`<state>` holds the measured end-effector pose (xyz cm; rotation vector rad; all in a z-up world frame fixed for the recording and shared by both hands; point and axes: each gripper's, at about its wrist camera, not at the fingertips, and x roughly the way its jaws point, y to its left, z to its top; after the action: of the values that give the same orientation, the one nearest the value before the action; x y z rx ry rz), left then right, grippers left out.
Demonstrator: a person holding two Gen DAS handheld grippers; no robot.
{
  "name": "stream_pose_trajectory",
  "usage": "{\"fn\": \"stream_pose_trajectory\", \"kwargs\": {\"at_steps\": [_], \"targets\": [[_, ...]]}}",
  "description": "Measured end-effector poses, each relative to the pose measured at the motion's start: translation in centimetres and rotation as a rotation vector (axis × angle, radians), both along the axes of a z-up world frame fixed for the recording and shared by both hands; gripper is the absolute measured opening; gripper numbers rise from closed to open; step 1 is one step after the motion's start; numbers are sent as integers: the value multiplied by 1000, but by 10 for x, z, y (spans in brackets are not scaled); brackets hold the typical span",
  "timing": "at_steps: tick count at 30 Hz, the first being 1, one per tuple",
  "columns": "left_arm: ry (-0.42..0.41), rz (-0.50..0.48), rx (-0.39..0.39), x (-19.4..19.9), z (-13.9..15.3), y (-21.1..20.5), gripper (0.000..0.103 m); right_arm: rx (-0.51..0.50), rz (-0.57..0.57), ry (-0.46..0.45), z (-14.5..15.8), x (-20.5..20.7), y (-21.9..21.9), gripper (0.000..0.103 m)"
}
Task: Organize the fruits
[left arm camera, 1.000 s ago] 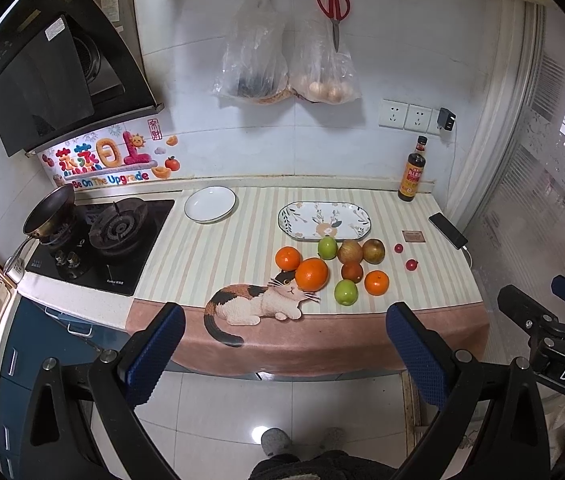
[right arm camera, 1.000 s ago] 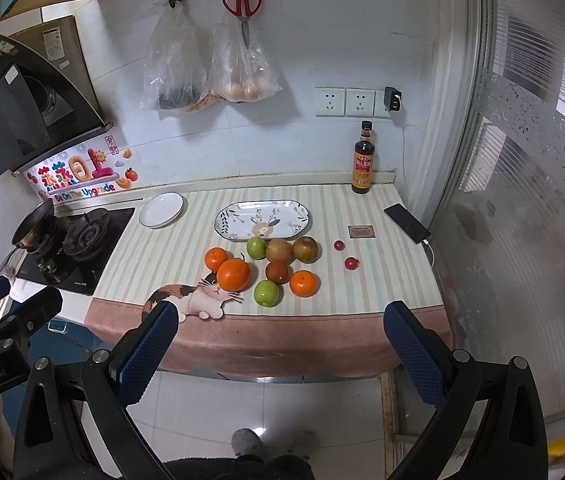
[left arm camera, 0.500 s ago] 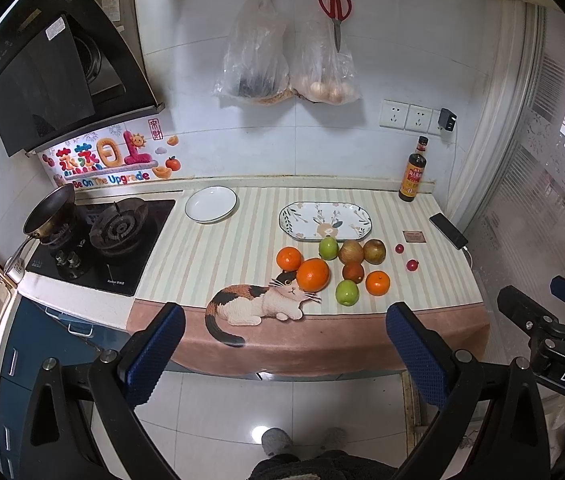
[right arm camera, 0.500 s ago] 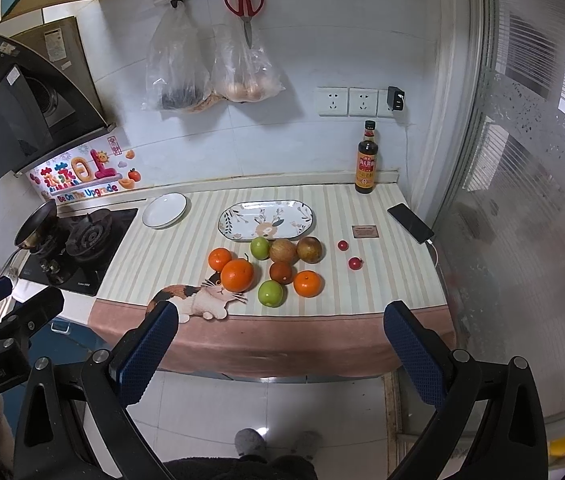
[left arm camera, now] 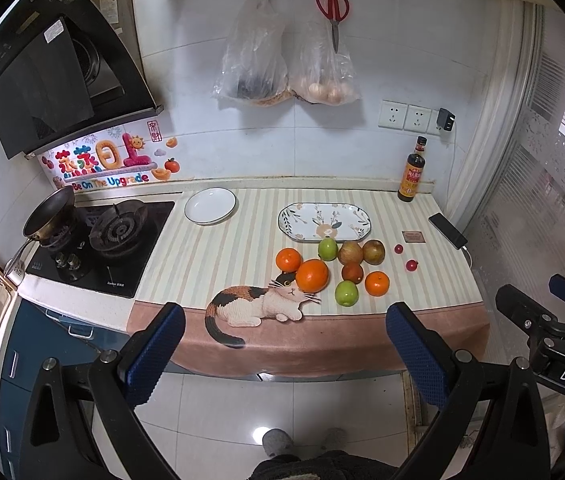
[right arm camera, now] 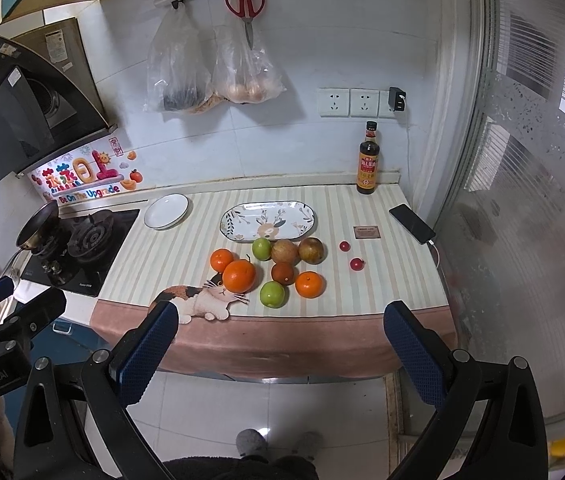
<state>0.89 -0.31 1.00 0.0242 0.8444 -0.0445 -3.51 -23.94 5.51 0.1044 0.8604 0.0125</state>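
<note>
Fruit cluster (left arm camera: 332,270) on counter just before oval plate (left arm camera: 324,222); round plate (left arm camera: 210,205) left; bottle (left arm camera: 413,172) behind right.

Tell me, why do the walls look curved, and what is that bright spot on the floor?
In both wrist views a fisheye lens bows straight lines, so the wall tiles and glass door bend near the edges and the corners go black. The bright spot on the floor tiles in the left wrist view looks like glare from a lamp, also seen in the right wrist view. The fruit stays sharp.
</note>
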Motion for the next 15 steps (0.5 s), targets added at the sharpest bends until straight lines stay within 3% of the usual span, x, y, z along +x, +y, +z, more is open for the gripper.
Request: {"fn": "stream_pose_trajectory", "kwargs": {"at_steps": [15], "targets": [[3,-4,-2,3,-3,0,103,13,-3,19,-6,6,5,103]]}}
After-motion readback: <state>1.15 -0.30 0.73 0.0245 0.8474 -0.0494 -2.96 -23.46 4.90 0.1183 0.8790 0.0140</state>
